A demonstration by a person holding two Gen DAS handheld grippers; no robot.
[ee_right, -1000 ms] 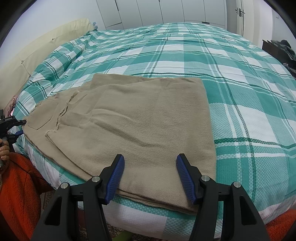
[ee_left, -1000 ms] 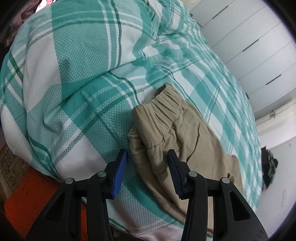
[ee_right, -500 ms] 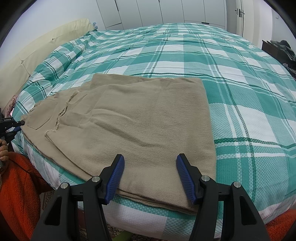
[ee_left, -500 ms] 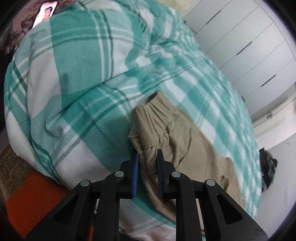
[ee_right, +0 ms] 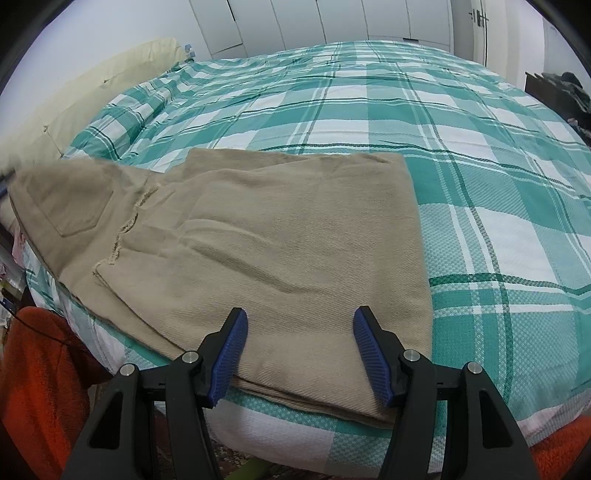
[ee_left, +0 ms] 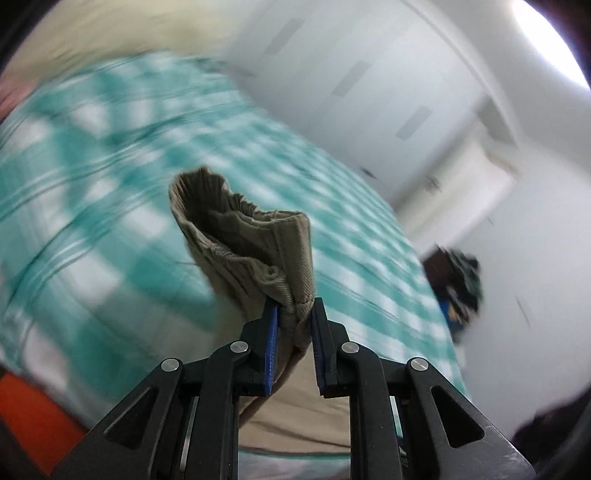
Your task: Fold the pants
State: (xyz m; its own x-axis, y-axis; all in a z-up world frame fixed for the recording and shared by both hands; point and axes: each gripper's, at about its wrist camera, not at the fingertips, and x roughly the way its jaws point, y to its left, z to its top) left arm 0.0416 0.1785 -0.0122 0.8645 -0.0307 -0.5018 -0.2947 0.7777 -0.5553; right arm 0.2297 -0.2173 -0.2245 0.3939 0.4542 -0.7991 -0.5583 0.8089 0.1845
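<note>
The tan pants lie partly folded on the green checked bed near its front edge. My left gripper is shut on the elastic waistband end of the pants and holds it lifted above the bed; that view is blurred. In the right wrist view the waistband end with the back pocket is raised at the left. My right gripper is open and empty, just above the folded leg end near the bed's edge.
The bed spreads far and right with a cream headboard at the left. White wardrobe doors stand behind. Dark clothes lie at the far right. Orange fabric sits below the bed edge.
My left gripper closed on the waistband and has lifted it up off the bed, swinging quickly. The right gripper has stayed open in place.
</note>
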